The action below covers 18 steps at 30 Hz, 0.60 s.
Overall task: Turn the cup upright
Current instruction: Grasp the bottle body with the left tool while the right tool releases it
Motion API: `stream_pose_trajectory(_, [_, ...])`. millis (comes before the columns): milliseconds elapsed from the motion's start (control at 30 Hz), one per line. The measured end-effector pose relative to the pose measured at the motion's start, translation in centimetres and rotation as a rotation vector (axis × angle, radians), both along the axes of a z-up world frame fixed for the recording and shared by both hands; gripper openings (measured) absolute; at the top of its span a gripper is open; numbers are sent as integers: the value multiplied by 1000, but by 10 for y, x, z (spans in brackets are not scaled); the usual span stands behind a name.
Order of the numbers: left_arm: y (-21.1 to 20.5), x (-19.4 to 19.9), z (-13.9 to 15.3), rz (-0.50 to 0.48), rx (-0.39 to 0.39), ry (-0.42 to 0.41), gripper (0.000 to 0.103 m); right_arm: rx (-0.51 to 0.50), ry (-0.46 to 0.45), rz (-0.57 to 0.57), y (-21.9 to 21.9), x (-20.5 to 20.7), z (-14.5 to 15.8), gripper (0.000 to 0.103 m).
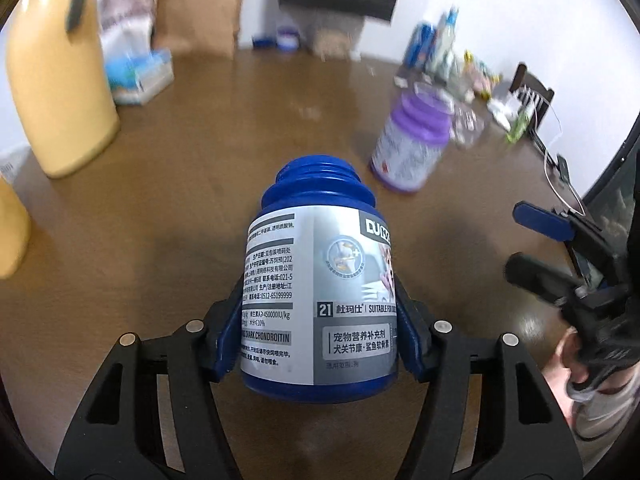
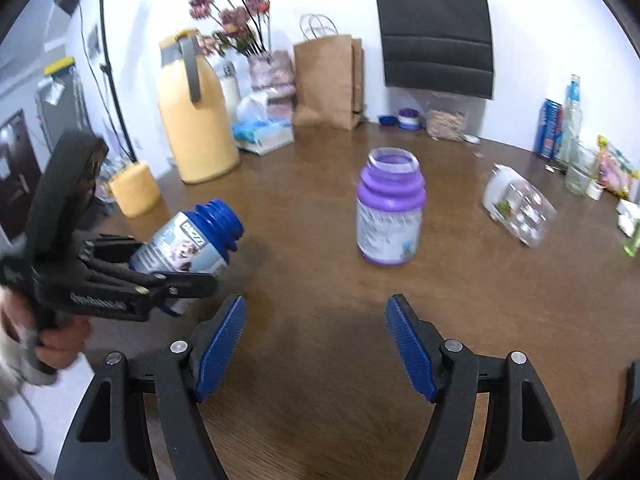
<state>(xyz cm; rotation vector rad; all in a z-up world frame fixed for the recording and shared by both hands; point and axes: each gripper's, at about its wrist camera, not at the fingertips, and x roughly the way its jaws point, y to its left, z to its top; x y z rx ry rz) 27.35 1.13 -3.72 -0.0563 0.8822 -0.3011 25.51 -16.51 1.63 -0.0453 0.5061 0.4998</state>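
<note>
My left gripper [image 1: 318,320] pinches the blue jar [image 1: 320,280] off the table [image 1: 200,200], mouth tilted toward one o'clock; I should rotate until it points twelve, then lower gently. My right gripper [image 2: 316,344] waits spread and empty; the purple jar [image 2: 389,210] already stands upright.

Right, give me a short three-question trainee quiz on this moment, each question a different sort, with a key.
1. True or false: the left gripper is shut on the blue bottle.
2. Multiple choice: the purple bottle on the table is
A. lying on its side
B. standing with its open mouth up
C. held by the right gripper
3. Fill in: the clear bottle right of the purple bottle is ____ , not standing.

Key
1. True; its pads press both sides of the blue bottle, which is held tilted.
2. B; the right gripper is open and holds nothing.
3. lying on its side
</note>
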Motion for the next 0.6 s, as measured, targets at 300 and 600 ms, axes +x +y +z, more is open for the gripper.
stream_pose_trajectory(300, [24, -5, 62, 137, -7, -417, 59, 236, 35, 406, 57, 59, 88, 80])
stream_pose_trajectory(600, [31, 22, 71, 121, 13, -569, 59, 302, 207, 672, 118, 145, 109, 80])
